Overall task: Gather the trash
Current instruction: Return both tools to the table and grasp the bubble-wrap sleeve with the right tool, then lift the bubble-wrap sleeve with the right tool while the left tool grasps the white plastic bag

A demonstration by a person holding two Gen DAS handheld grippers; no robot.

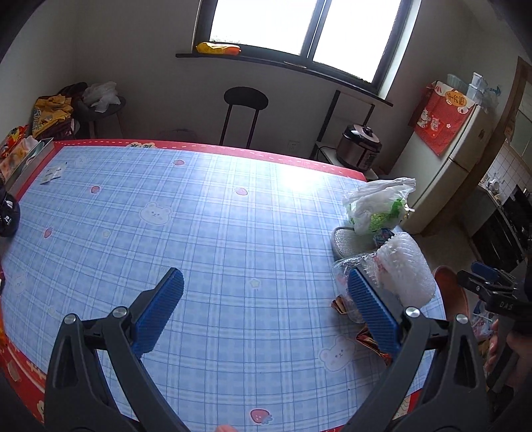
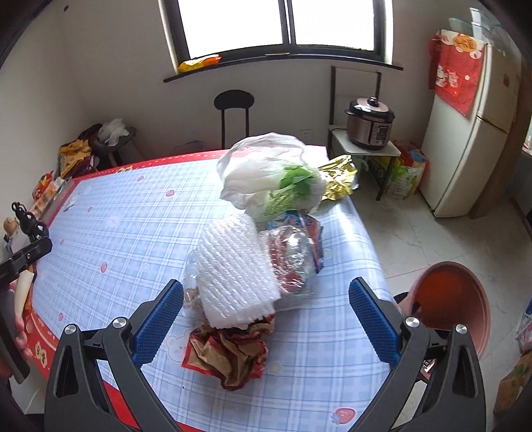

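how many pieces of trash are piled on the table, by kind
white plastic bag: 1
white foam wrap: 1
clear plastic packet: 1
gold wrapper: 1
red-brown crumpled wrapper: 1
total: 5

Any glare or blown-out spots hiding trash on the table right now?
Left wrist view: window glare washes out the far tablecloth; the window is blown out. Right wrist view: the trash pile is evenly lit and sharp, no glare on it; fisheye bends the table's edges.
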